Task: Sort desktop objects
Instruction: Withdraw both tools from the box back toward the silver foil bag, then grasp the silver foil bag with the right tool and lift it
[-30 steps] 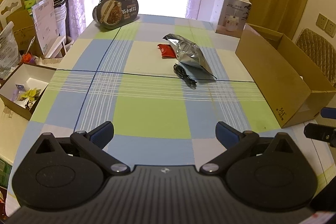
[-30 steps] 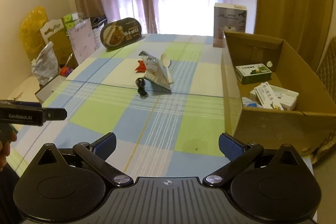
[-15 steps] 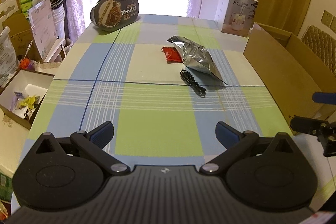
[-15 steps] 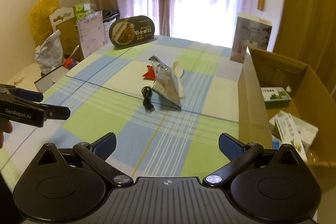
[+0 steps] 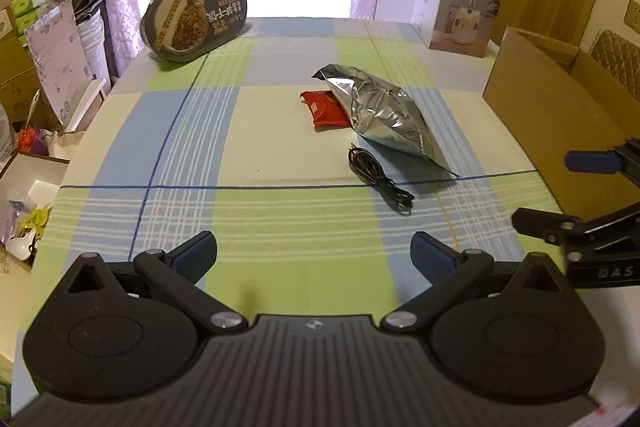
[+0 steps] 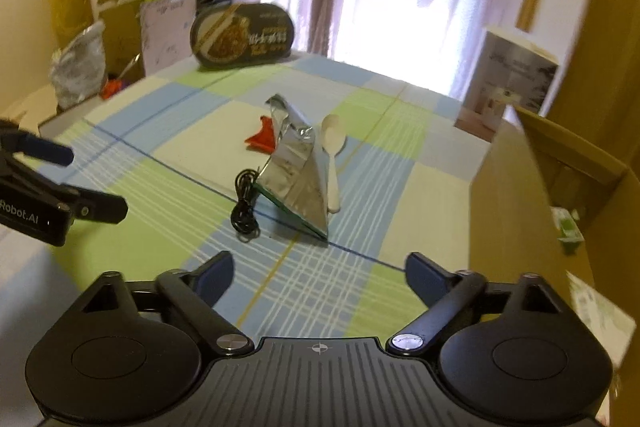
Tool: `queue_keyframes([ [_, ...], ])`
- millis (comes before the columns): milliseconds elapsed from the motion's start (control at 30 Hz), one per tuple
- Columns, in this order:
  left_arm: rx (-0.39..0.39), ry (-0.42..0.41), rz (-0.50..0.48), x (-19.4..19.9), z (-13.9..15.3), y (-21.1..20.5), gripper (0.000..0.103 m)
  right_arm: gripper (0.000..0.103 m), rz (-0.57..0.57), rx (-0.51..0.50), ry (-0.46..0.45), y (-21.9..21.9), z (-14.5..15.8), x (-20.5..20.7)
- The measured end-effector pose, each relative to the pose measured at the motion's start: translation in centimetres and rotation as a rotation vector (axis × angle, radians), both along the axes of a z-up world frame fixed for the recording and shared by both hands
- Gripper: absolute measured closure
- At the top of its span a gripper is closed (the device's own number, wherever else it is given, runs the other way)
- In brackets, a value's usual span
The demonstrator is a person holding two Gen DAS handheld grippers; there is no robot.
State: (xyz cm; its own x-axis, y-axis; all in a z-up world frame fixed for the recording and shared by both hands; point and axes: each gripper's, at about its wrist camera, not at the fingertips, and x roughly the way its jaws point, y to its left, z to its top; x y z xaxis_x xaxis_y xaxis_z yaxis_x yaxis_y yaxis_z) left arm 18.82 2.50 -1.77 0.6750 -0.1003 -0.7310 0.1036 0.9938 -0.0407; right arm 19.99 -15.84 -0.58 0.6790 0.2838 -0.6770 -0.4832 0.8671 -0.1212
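On the checked tablecloth lie a crumpled silver foil bag (image 5: 380,113) (image 6: 294,173), a red packet (image 5: 325,107) (image 6: 262,137) tucked under its far end, and a coiled black cable (image 5: 378,183) (image 6: 245,207) in front of it. A white plastic spoon (image 6: 334,155) rests to the right of the bag in the right wrist view. My left gripper (image 5: 314,257) is open and holds nothing, well short of the cable. My right gripper (image 6: 320,277) is open too, just short of the bag and cable.
An open cardboard box (image 5: 560,115) (image 6: 532,187) stands along the table's right edge with small cartons inside. A dark oval food tub (image 5: 196,23) (image 6: 244,37) and a white appliance box (image 5: 464,13) stand at the far end. Clutter and boxes (image 5: 32,131) lie left of the table.
Both grippers have moved forward over the table toward the bag and cable. The right gripper has turned left, away from the cardboard box. Both stay open.
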Motion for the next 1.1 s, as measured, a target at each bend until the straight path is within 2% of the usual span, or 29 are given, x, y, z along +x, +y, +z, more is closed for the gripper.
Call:
queue_keyframes([
  [167, -0.001, 0.009, -0.009, 2.2, -1.5, 0.1, 0.002, 0.033, 0.069, -0.05, -0.008, 1.4, -2.2, 2.5],
  [433, -0.002, 0.02, -0.028, 4.8, -3.3, 0.3, 0.002, 0.042, 0.15, -0.124, -0.034, 3.7, -4.6, 6.0],
  [567, -0.002, 0.018, -0.033, 5.9, -3.9, 0.3, 0.002, 0.061, 0.168, -0.161, -0.053, 4.4, -5.6, 7.2],
  [867, -0.025, 0.016, -0.053, 7.6, -4.7, -0.6, 0.002, 0.086, 0.182, -0.202, -0.109, 4.6, -6.5, 7.2],
  [933, -0.028, 0.015, -0.059, 7.9, -4.7, -0.9, 0.003, 0.09, 0.166, -0.189, -0.111, 4.2, -6.4, 7.0],
  [1100, -0.037, 0.016, -0.077, 8.6, -5.0, -2.0, 0.006, 0.091, 0.147, -0.172, -0.1, 3.2, -5.9, 6.2],
])
